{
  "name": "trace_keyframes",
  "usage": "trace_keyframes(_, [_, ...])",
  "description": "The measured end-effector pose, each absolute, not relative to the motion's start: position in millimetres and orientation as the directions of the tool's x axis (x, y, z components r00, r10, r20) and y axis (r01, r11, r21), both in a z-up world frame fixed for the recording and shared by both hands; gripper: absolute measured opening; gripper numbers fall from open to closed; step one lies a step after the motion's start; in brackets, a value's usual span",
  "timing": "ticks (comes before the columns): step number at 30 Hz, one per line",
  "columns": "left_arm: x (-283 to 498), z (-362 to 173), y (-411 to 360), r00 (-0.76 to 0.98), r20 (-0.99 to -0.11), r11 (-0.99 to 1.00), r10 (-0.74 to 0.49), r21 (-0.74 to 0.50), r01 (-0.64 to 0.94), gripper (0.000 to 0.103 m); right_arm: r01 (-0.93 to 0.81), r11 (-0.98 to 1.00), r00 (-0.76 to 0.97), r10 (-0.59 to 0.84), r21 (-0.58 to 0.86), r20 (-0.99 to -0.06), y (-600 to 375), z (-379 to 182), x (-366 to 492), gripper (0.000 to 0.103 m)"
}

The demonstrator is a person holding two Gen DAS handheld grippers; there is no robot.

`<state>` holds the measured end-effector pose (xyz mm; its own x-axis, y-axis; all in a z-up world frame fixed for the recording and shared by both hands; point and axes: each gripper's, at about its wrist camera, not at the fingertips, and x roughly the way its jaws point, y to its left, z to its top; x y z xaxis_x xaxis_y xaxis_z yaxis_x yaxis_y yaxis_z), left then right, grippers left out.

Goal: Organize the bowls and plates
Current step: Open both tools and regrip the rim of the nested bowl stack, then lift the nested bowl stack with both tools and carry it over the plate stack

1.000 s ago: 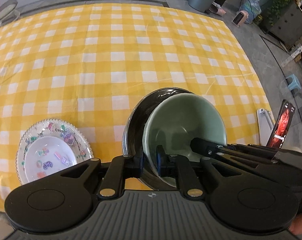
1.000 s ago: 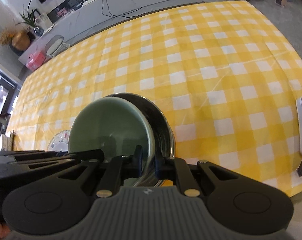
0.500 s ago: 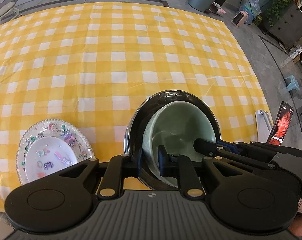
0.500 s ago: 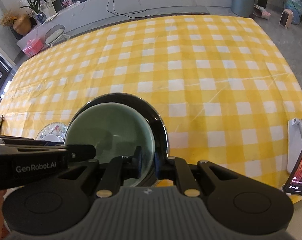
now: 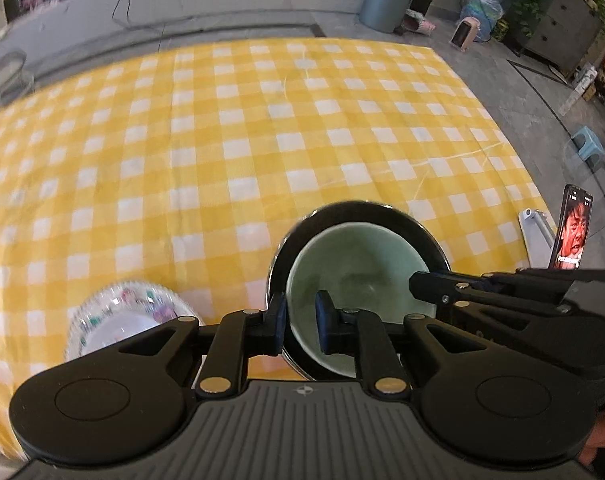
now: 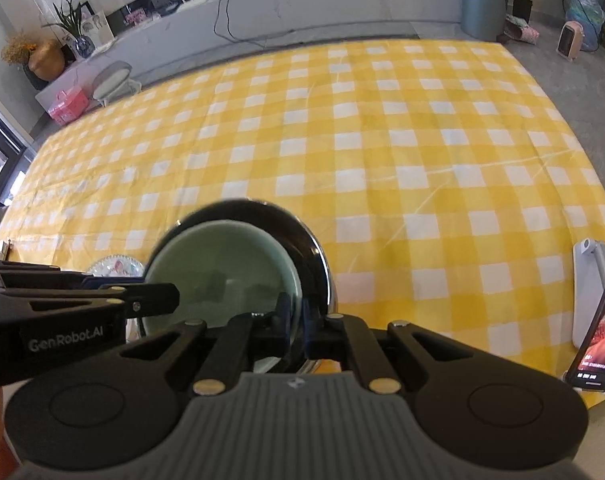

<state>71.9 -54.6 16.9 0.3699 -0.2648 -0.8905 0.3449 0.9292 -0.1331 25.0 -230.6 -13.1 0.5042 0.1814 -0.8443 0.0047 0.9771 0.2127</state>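
Two claws: both working the same green bowl from opposite sides.
Green bowl [image 5: 358,276]: sitting inside the black bowl [image 5: 366,212], near counter edge, slightly off-centre toward the near-left side.
Left claw [image 5: 300,322]: jaws narrow, straddling the green bowl's near-left rim, one finger outside, one inside; pad contact hard to confirm.
Right claw [image 6: 296,326]: jaws have just been closing, now pinching the green bowl's near-right rim.
Patterned plate [image 5: 130,320]: lying flat on the counter, just left of the black bowl, partly hidden by the left claw body.
Counter [image 5: 222,140]: carrying a yellow-white checked cloth.
Phone [image 5: 572,232]: standing upright at the right counter edge, screen lit.
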Motion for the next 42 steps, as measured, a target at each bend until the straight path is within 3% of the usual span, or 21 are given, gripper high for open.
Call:
trace_keyframes(5, [74.4, 20.1, -52.0, 0.383, -0.882, 0.926, -0.275, -0.136, 0.352, 0.014, -0.001, 0.980, 0.533, 0.170, 0.201, -0.829, -232.8, -4.4, 25.9, 0.001])
trace_keyframes(8, [72.6, 26.0, -46.0, 0.424, -0.859, 0.926, -0.287, -0.136, 0.352, 0.015, 0.003, 0.977, 0.547, 0.177, 0.214, -0.818, -237.3, 0.0, 25.3, 0.007])
trace_keyframes(11, [71.3, 30.2, -36.5, 0.444, -0.840, 0.926, -0.310, -0.163, 0.340, 0.028, 0.007, 0.970, 0.562, 0.198, 0.245, -0.803, -242.4, 2.6, 23.5, 0.011])
trace_keyframes(14, [68.3, 31.6, -27.0, 0.470, -0.820, 0.930, -0.325, -0.188, 0.315, 0.051, 0.017, 0.964, 0.584, 0.207, 0.267, -0.785, -245.4, 3.8, 20.7, 0.034])
trace_keyframes(16, [65.5, 31.0, -21.5, 0.487, -0.807, 0.931, -0.334, -0.203, 0.302, 0.058, 0.021, 0.966, 0.600, 0.195, 0.258, -0.776, -245.3, 4.3, 19.3, 0.037])
trace_keyframes(18, [63.1, 28.2, -17.3, 0.500, -0.796, 0.933, -0.340, -0.218, 0.287, 0.072, 0.015, 0.970, 0.617, 0.183, 0.244, -0.765, -244.8, 3.1, 18.2, 0.047])
trace_keyframes(20, [60.8, 23.8, -12.1, 0.517, -0.788, 0.939, -0.333, -0.229, 0.256, 0.078, 0.013, 0.977, 0.631, 0.158, 0.214, -0.759, -244.6, 0.0, 18.0, 0.062])
trace_keyframes(25, [55.9, 7.9, 1.2, 0.541, -0.769, 0.939, -0.341, -0.303, 0.162, 0.080, 0.037, 0.976, 0.634, 0.144, 0.216, -0.760, -255.0, -19.8, 18.1, 0.070])
trace_keyframes(31, [50.3, -10.4, 8.9, 0.551, -0.738, 0.906, -0.391, -0.413, 0.090, 0.080, 0.109, 0.919, 0.607, 0.240, 0.378, -0.758, -275.1, -49.1, 16.3, 0.070])
trace_keyframes(42, [49.3, -22.8, 1.9, 0.580, -0.712, 0.887, -0.396, -0.460, 0.042, 0.080, 0.125, 0.889, 0.559, 0.303, 0.440, -0.772, -272.8, -64.1, 20.5, 0.070])
